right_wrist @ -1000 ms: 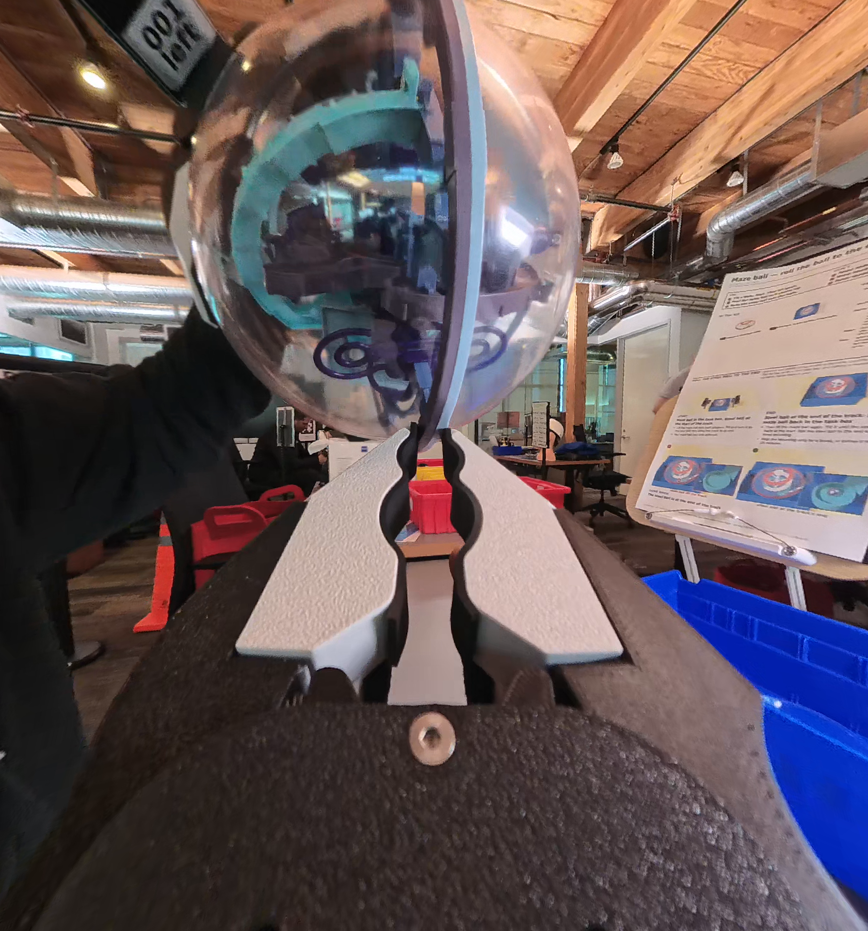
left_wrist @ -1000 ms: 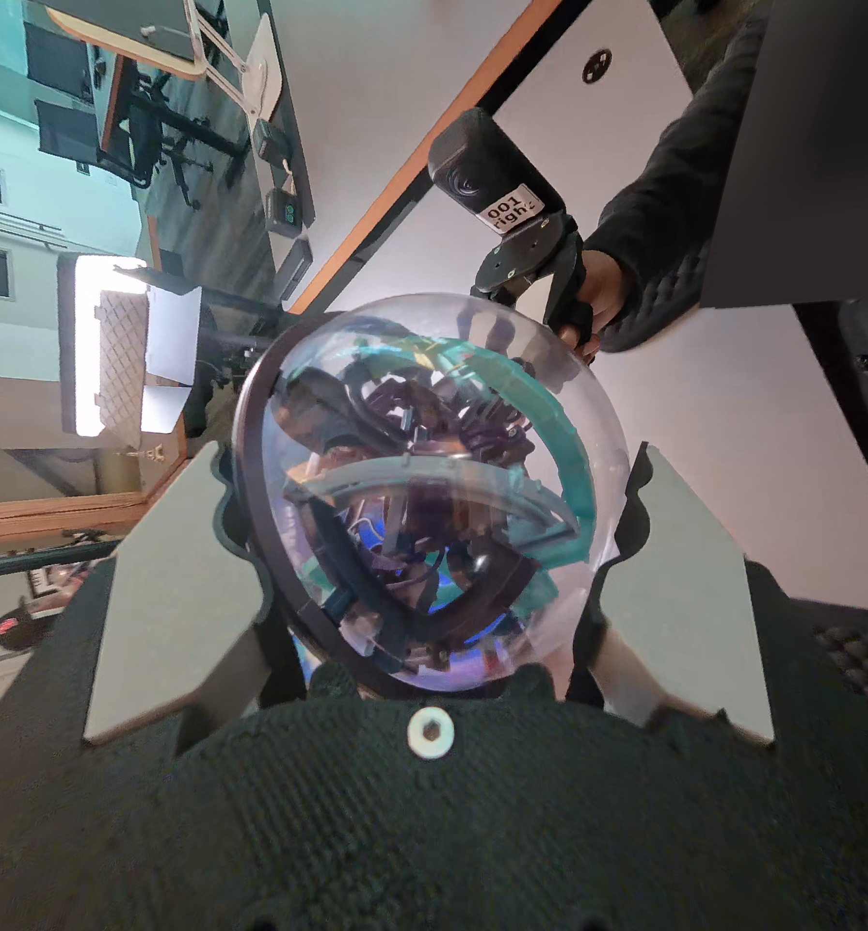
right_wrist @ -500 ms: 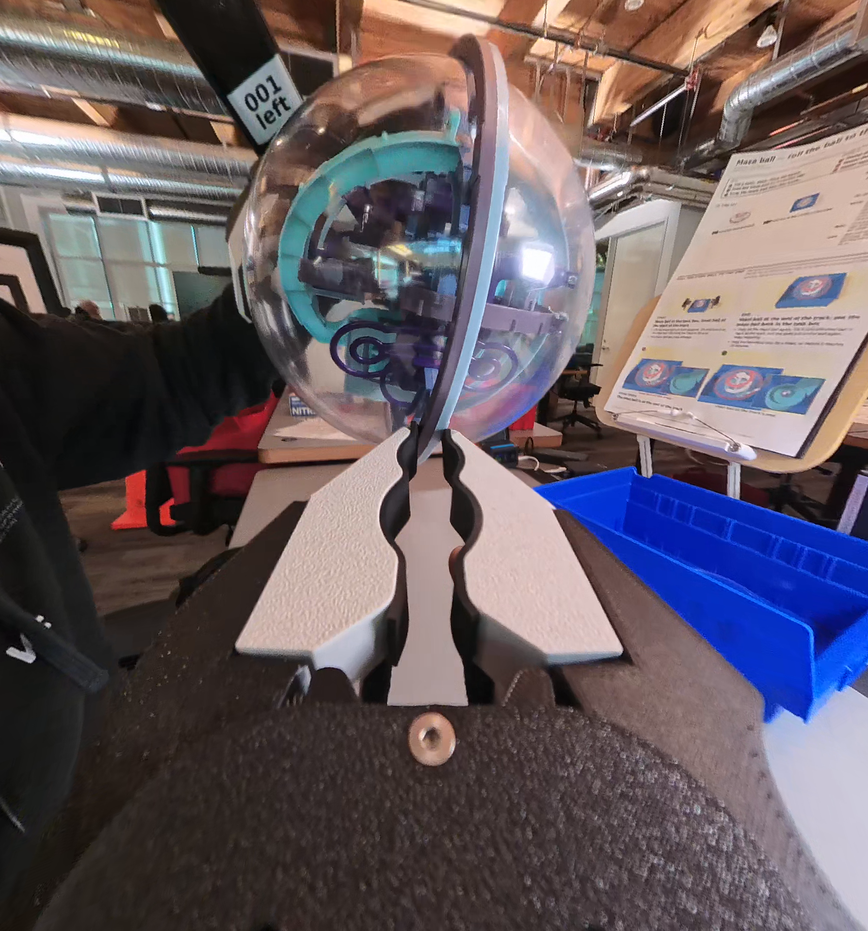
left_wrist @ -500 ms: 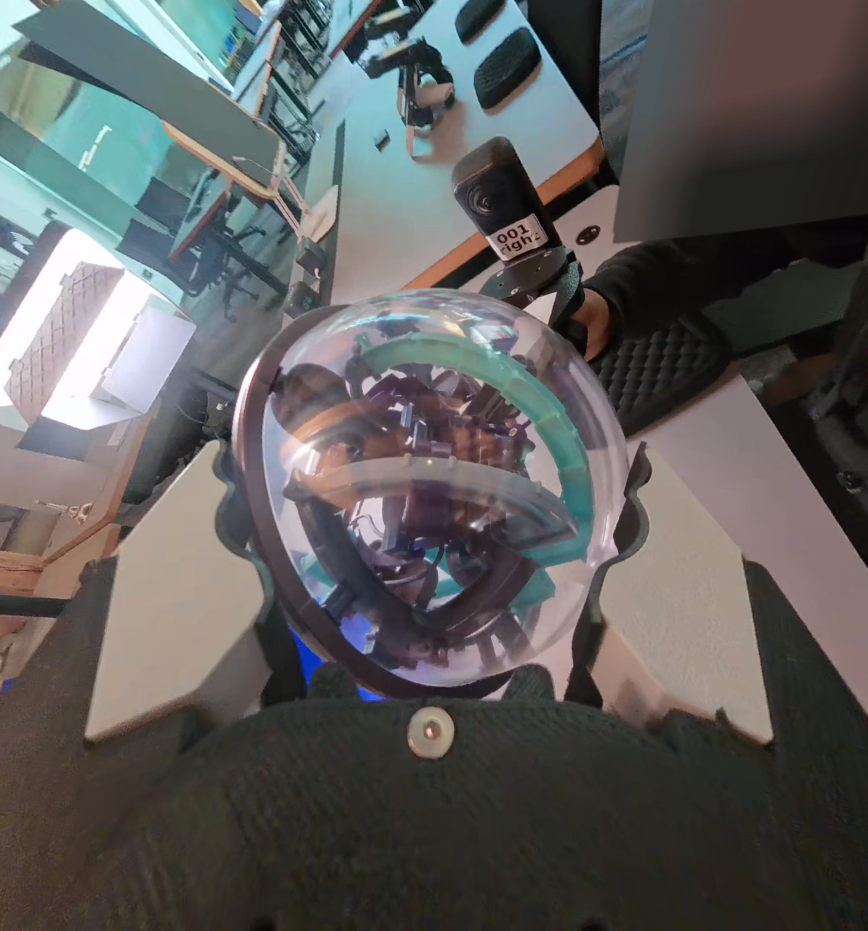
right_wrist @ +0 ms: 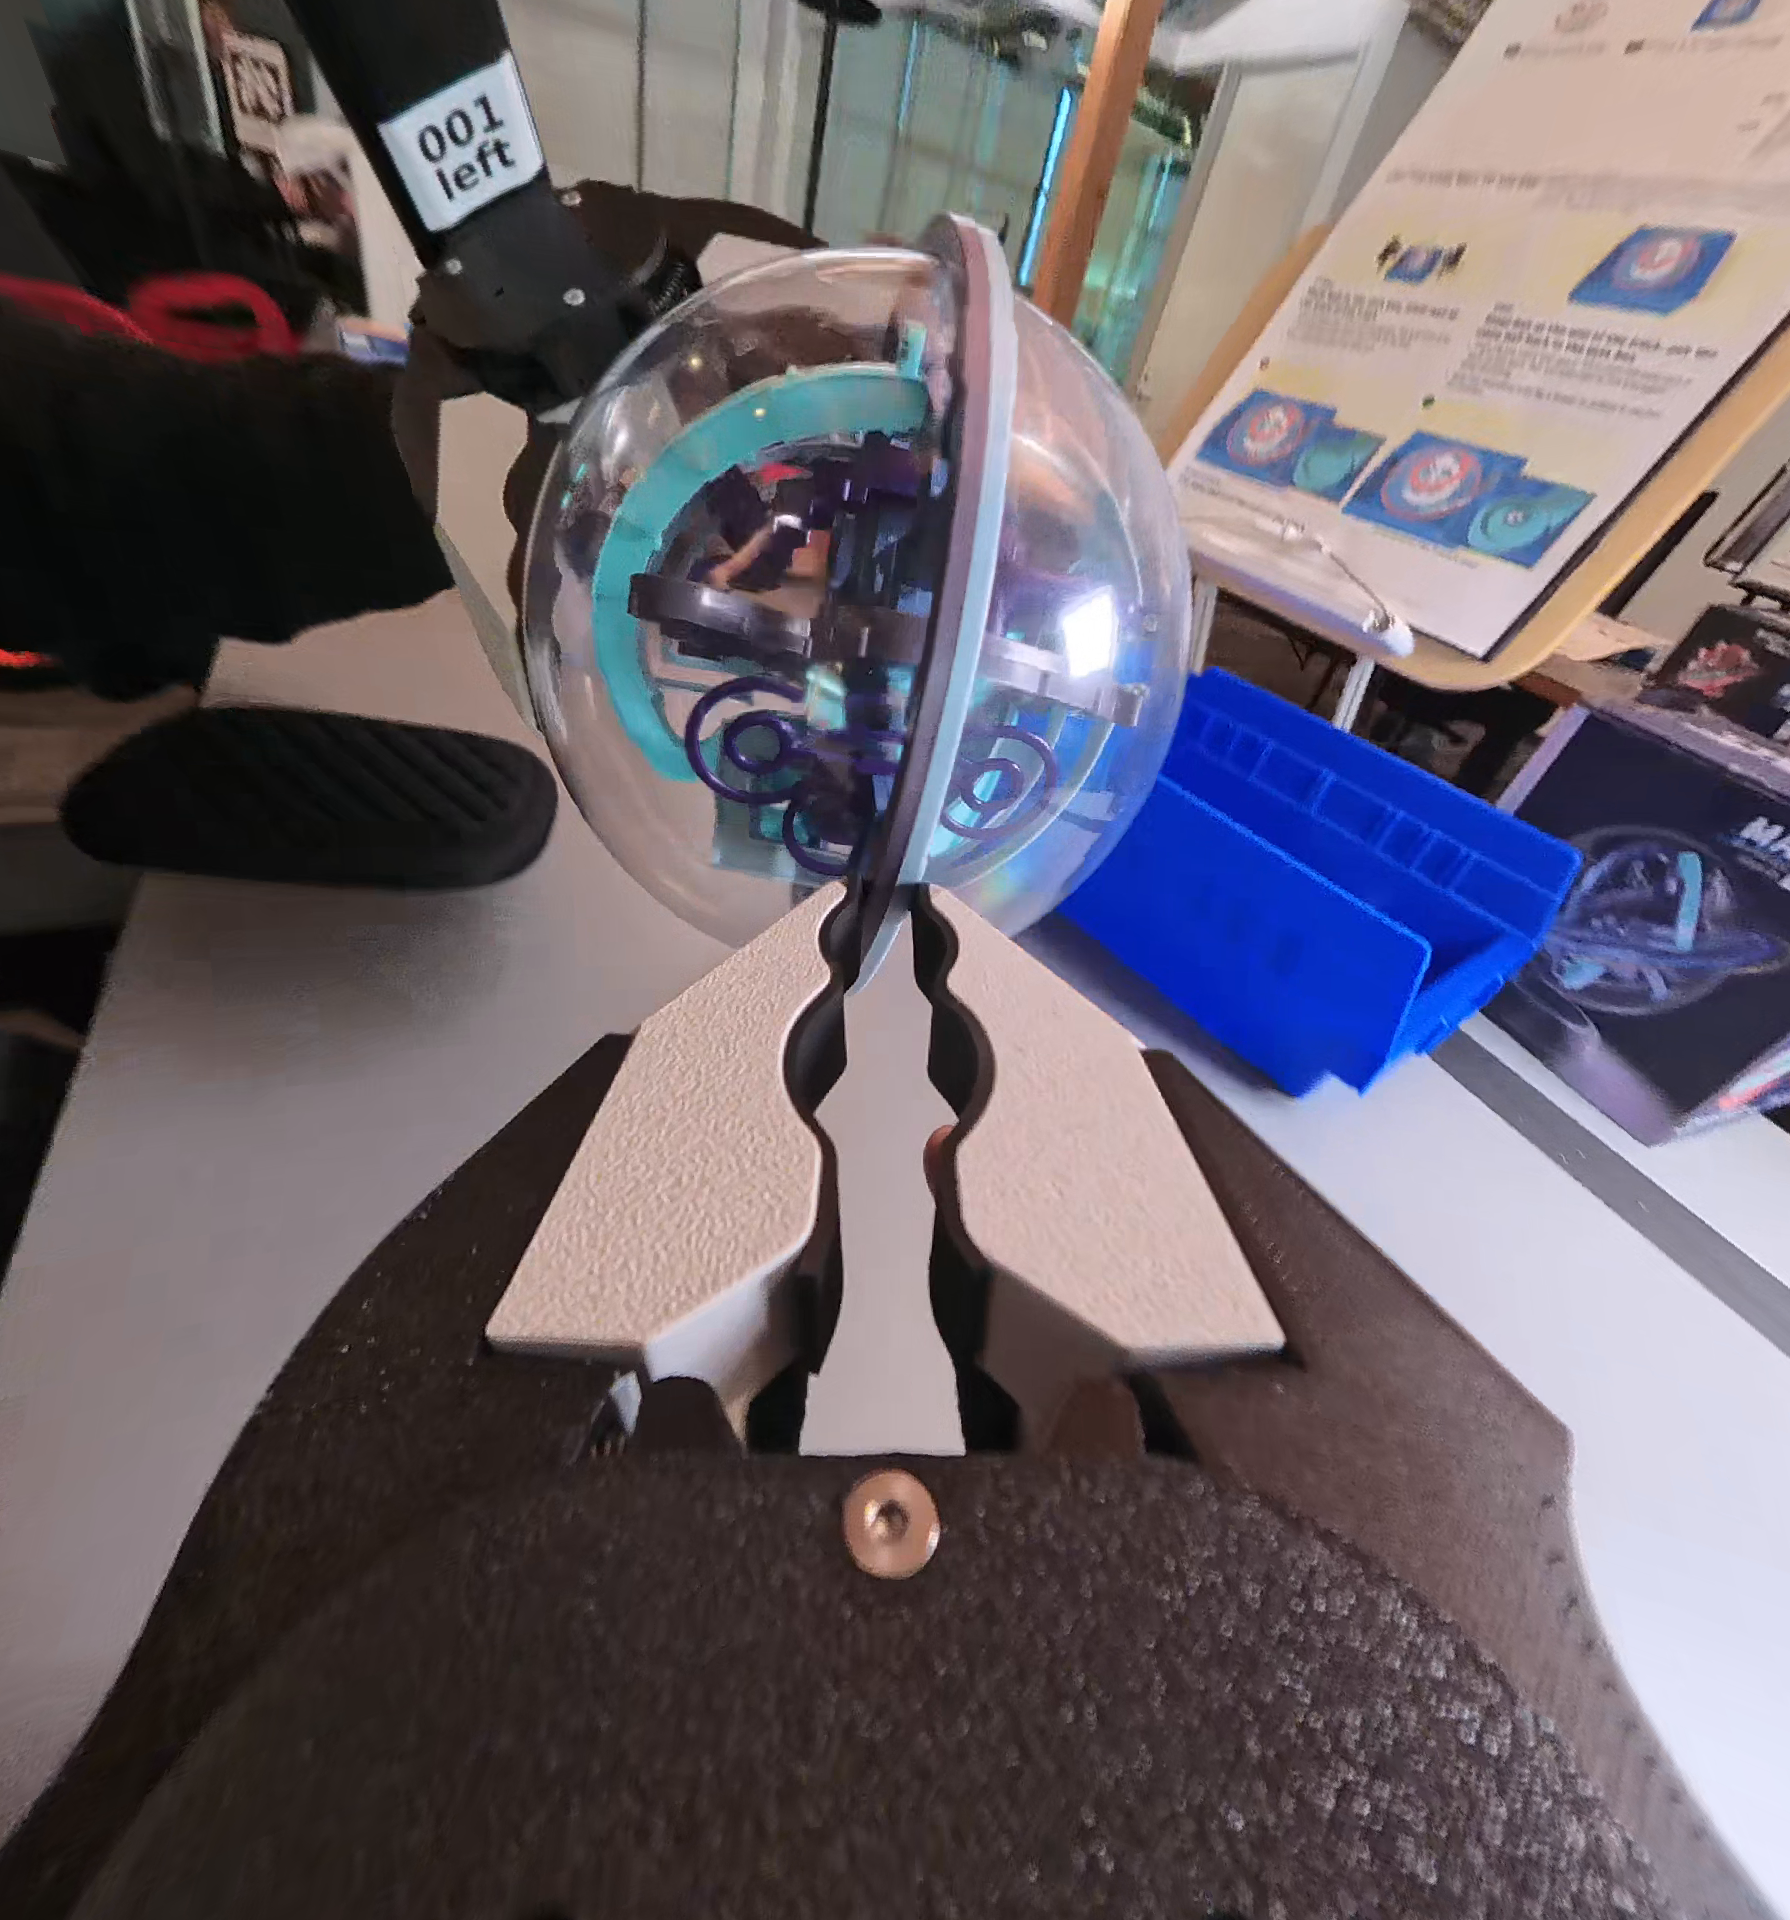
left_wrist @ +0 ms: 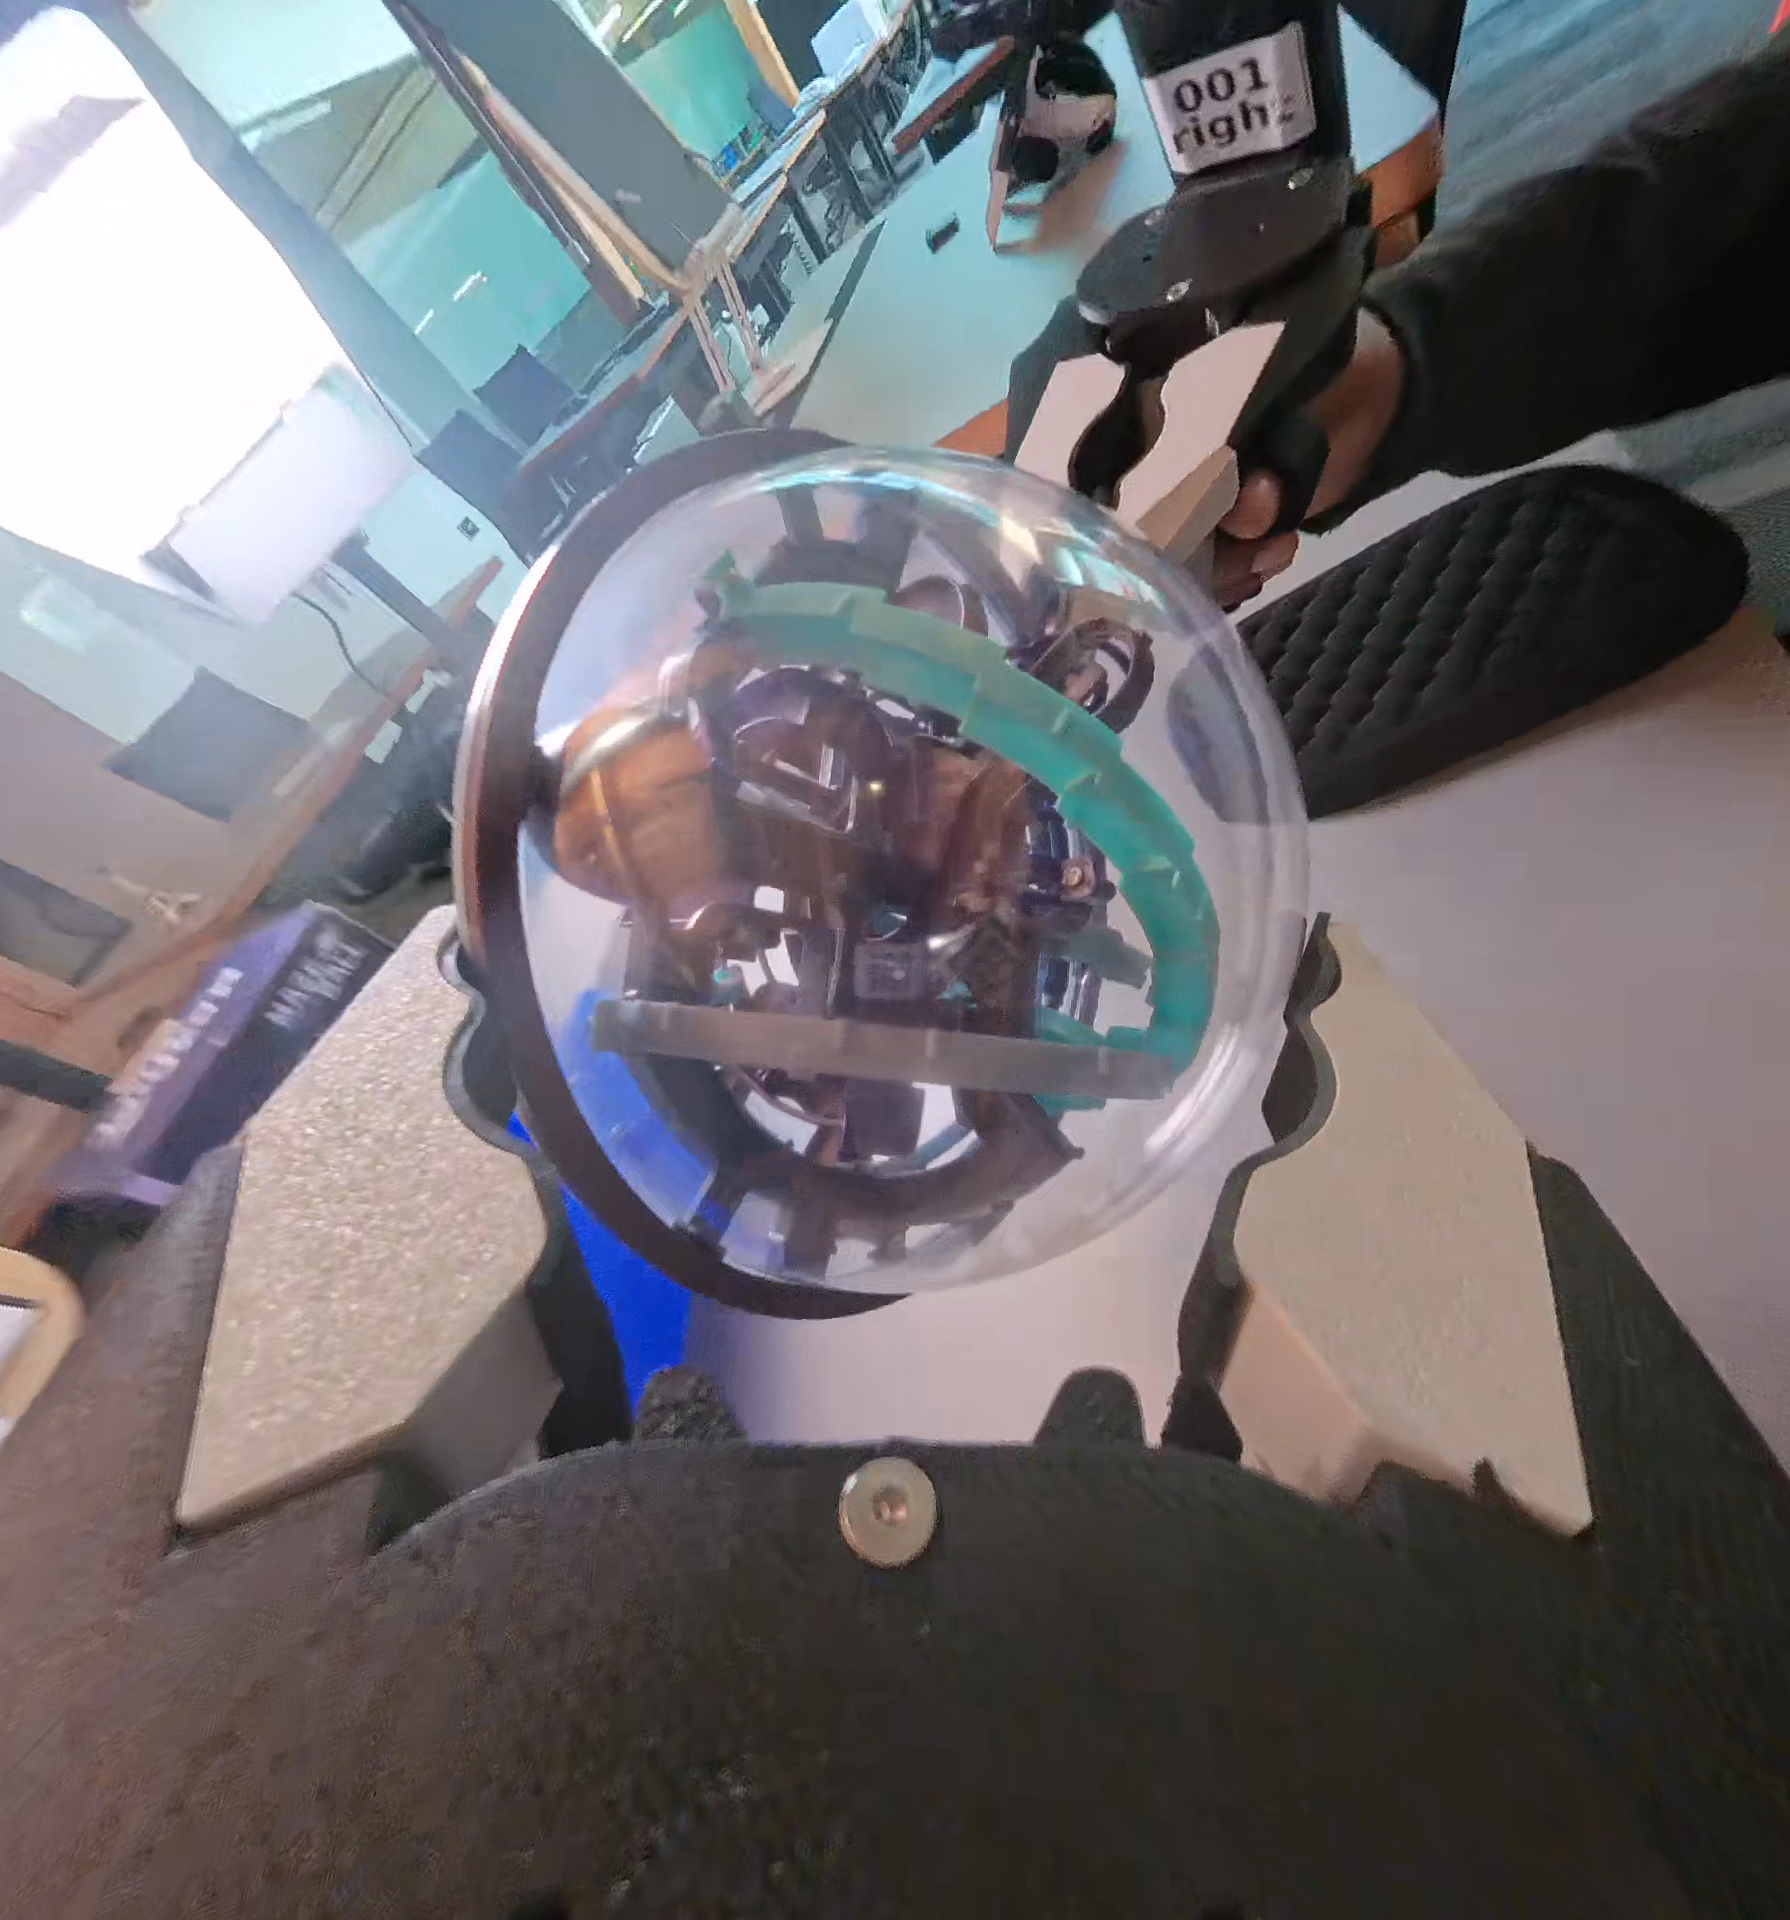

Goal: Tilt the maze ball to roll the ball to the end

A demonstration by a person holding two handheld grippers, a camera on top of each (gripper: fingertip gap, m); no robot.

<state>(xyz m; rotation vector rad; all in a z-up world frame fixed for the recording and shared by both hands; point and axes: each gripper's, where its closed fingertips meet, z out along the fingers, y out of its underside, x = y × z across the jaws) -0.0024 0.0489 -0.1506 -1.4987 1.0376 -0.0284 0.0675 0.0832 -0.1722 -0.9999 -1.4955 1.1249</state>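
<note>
As both tongs have swung the maze ball [right_wrist: 860, 561] down from ceiling-facing to above the tabletop [right_wrist: 351, 1039], its tracks tilt anew. Left tongs [left_wrist: 886, 997] spread wide, cradling the sphere; right tongs [right_wrist: 886, 935] pinch its rim. Inner ball's spot: can't tell.

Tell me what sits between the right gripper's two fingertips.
The maze ball's flat equator rim is pinched between the right gripper's fingertips, seen in the right wrist view.
</note>
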